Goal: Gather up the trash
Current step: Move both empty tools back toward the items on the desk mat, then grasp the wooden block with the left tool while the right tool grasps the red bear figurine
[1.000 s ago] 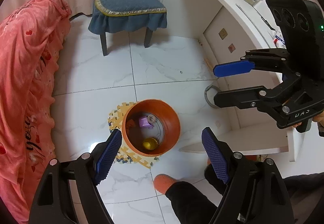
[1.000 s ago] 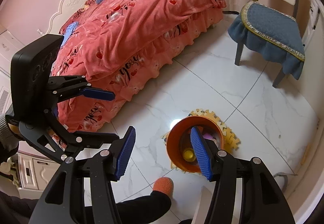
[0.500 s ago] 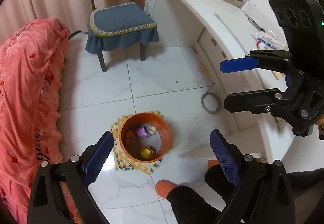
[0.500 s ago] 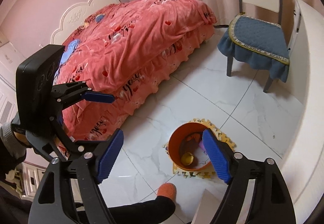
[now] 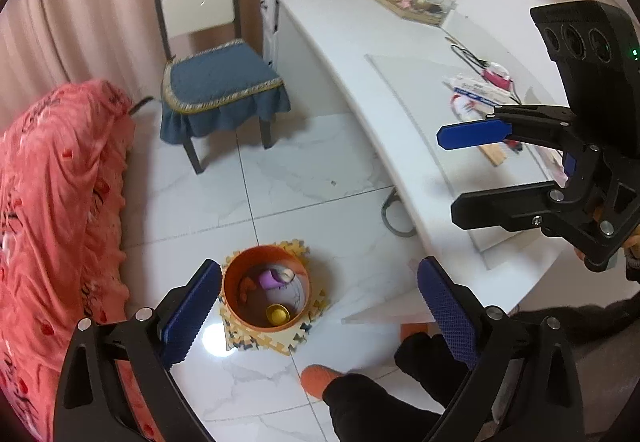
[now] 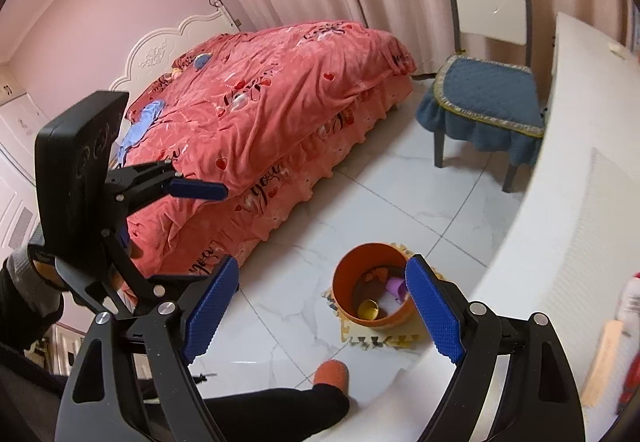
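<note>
Both grippers held high over the bedroom floor, fingers apart, nothing held.

Left gripper (image 5: 320, 302) and right gripper (image 6: 324, 310) each had blue pads spread wide. Orange bin (image 5: 266, 290) stood on a foam puzzle mat (image 5: 276, 340) on the white tile floor (image 5: 312, 170), between the pink bed (image 6: 272, 114) and the white desk (image 5: 380, 54). Inside it lay a purple cup (image 5: 269, 279) and a yellow cap (image 5: 278, 314). A blue-cushioned chair (image 5: 218, 82) stood beyond.

Both wrist cameras look steeply down from well above the orange bin (image 5: 266, 292): the left one faces past it toward the chair (image 5: 218, 82) and desk (image 5: 400, 90), the right one toward the bed (image 6: 256, 114); both share bin (image 6: 374, 294), chair (image 6: 486, 90) and floor
</note>
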### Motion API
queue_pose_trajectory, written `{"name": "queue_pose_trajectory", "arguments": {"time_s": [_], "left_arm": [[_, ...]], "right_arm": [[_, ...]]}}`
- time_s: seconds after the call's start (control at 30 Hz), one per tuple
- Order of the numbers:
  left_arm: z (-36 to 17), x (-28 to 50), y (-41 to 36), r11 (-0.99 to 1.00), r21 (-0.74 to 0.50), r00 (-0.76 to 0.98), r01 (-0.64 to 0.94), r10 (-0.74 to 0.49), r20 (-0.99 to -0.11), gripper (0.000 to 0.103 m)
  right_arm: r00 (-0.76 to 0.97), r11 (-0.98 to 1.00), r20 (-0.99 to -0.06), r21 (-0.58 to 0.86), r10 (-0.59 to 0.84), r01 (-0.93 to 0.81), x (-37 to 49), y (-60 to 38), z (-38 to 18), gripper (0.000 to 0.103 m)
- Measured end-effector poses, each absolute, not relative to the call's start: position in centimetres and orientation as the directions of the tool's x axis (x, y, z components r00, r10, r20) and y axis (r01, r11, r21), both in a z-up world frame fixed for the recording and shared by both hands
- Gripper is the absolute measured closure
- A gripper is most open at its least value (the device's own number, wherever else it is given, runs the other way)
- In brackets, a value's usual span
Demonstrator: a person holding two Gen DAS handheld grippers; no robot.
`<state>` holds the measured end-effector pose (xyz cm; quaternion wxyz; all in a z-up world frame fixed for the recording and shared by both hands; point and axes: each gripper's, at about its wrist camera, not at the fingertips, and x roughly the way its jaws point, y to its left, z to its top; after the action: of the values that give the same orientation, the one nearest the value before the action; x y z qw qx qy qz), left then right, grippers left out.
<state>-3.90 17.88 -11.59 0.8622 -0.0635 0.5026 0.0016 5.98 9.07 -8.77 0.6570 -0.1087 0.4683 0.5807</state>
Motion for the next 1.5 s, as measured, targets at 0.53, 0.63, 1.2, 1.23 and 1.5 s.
{"name": "queue_pose_trajectory", "arguments": {"time_s": [0.53, 0.63, 1.2, 1.23, 1.5], "left_arm": [[-7.2, -0.8, 8.9, 0.989, -0.039, 0.556, 0.140, -0.111, -0.824, 0.006], [-7.1, 0.2, 7.1, 0.982, -0.036, 0.552, 0.186, -0.134, -0.823, 0.006], [-8.5, 7.0, -1.1, 0.910, -0.064, 0.463, 0.410, -0.267, -0.845, 0.006], [-8.7, 7.5, -1.4, 0.907, -0.071, 0.455, 0.415, -0.274, -0.847, 0.006], [-10.8, 10.9, -3.3, 0.886, -0.114, 0.391, 0.449, -0.309, -0.867, 0.006]], "right_arm": [[0.091, 0.452, -0.693, 0.359, 0.715, -0.817, 8.1, -4.3, -4.2, 0.013], [0.130, 0.503, -0.689, 0.373, 0.713, -0.780, 9.1, -7.3, -4.3, 0.013], [0.271, 0.704, -0.729, 0.387, 0.629, -0.595, 13.0, -18.7, -6.7, 0.013], [0.271, 0.711, -0.733, 0.387, 0.623, -0.587, 13.3, -18.9, -7.0, 0.013], [0.279, 0.754, -0.761, 0.387, 0.587, -0.532, 16.1, -20.7, -9.5, 0.013]]}}
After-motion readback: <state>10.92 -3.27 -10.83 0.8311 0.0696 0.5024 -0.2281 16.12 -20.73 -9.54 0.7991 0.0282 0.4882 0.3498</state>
